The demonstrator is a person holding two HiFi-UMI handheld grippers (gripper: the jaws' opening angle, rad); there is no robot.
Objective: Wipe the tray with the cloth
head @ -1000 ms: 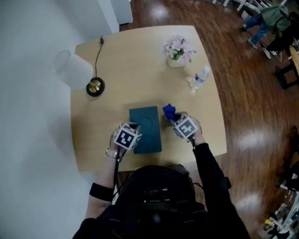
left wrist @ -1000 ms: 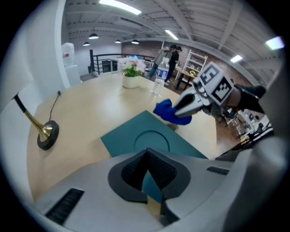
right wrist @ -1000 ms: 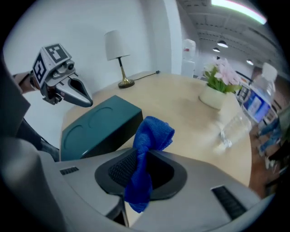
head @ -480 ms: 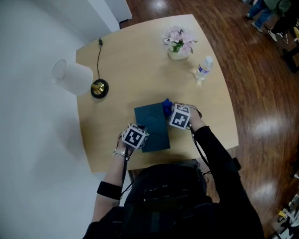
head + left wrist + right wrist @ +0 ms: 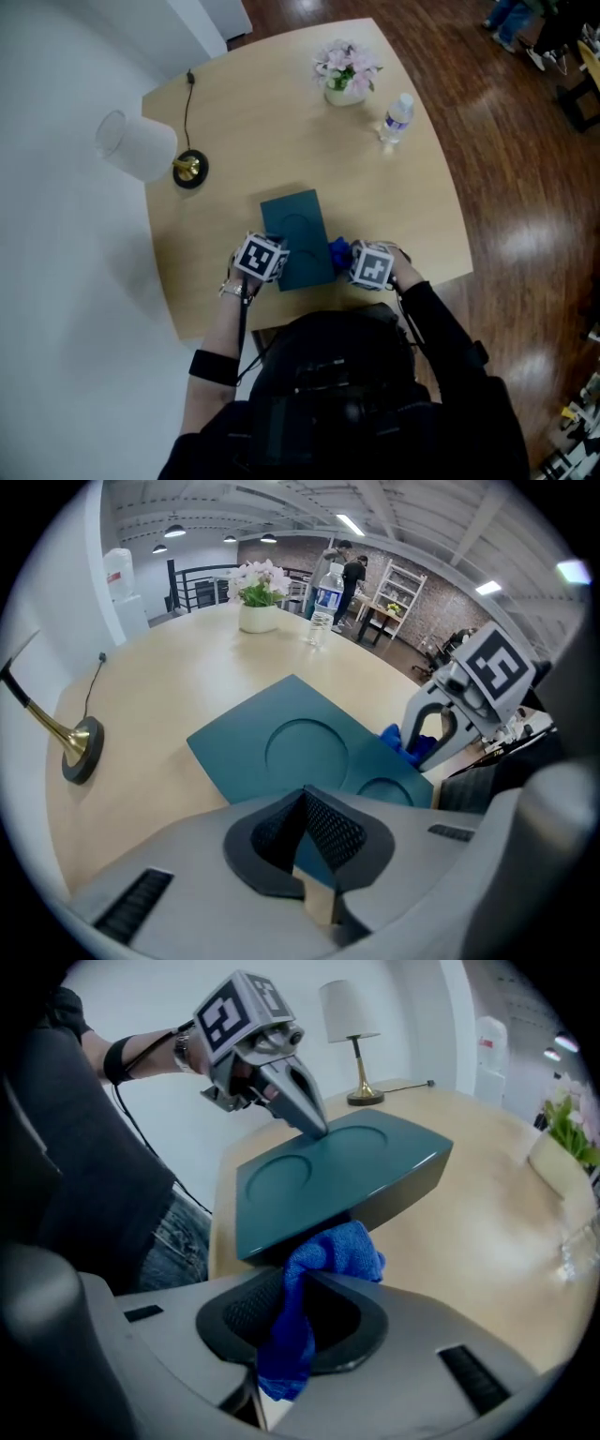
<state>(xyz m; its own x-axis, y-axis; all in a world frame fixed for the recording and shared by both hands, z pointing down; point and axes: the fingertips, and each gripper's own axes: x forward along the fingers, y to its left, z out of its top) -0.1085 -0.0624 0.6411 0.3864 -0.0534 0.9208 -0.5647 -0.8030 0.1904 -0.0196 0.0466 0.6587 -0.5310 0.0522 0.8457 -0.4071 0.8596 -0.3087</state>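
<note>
– Checking progress: where's the cloth (image 5: 323, 1251) held rn?

– It's pinched by the right gripper (image 5: 298, 1283). Its fingers are closed on a fold, w/ the rest bunched out in front. The bunch is pressed vs. the near side wall of the tray (image 5: 347, 1152), just under the top rim.

– And the tray itself?

– It's laid on the counter (image 5: 403, 197) near the person's edge, between the two grippers.

– Left gripper (image 5: 302, 803)?

– Its fingers (image 5: 302, 1101) are brought together w/ nothing gripped. The tips are set down on the tray's top face, so the tray is prob. being pinned in place.

– How much is done?

– That can't be told for sure. No dirt or streaks are seen on the top or in the two round recesses. Judging by the cloth's spot, a side edge is being worked. Whether the top and recesses are finished or left isn't shown, and the far edges aren't being touched.
</note>
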